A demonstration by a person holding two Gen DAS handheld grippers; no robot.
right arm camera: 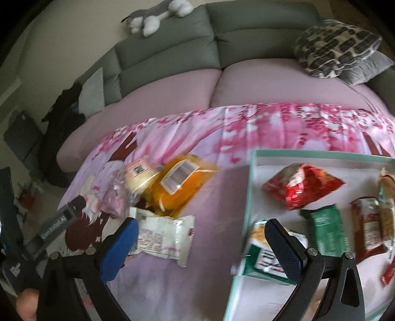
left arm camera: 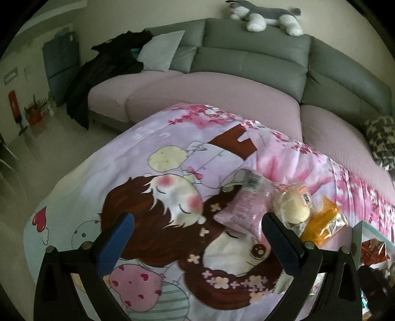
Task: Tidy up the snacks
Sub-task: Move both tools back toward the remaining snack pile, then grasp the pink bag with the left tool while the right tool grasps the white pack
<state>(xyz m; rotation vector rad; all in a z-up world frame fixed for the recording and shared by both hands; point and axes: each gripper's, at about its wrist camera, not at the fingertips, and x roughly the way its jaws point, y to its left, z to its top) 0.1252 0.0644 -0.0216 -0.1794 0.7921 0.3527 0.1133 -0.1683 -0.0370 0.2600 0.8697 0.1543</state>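
Loose snacks lie on the cartoon-print cloth (left arm camera: pixel 153 153): a pink packet (left arm camera: pixel 243 205), a wrapped round bun (left arm camera: pixel 295 205) and an orange packet (left arm camera: pixel 323 222). My left gripper (left arm camera: pixel 197 234) hangs open just left of them, its right finger beside the pink packet. In the right wrist view the orange packet (right arm camera: pixel 177 187), bun (right arm camera: pixel 140 177), pink packet (right arm camera: pixel 114 200) and a white packet (right arm camera: pixel 163 237) lie left of a mint-rimmed box (right arm camera: pixel 249 197). My right gripper (right arm camera: pixel 202 247) is open and holds nothing; it straddles the box's left wall.
The box holds a red packet (right arm camera: pixel 301 185), a green packet (right arm camera: pixel 325 232), a green-and-white packet (right arm camera: pixel 259 261) and a brown-red one (right arm camera: pixel 367 227). Behind the table is a grey sofa (left arm camera: pixel 246 61) with pink seats, cushions and a plush dog (left arm camera: pixel 266 14). The left gripper's body (right arm camera: pixel 56 224) shows at left.
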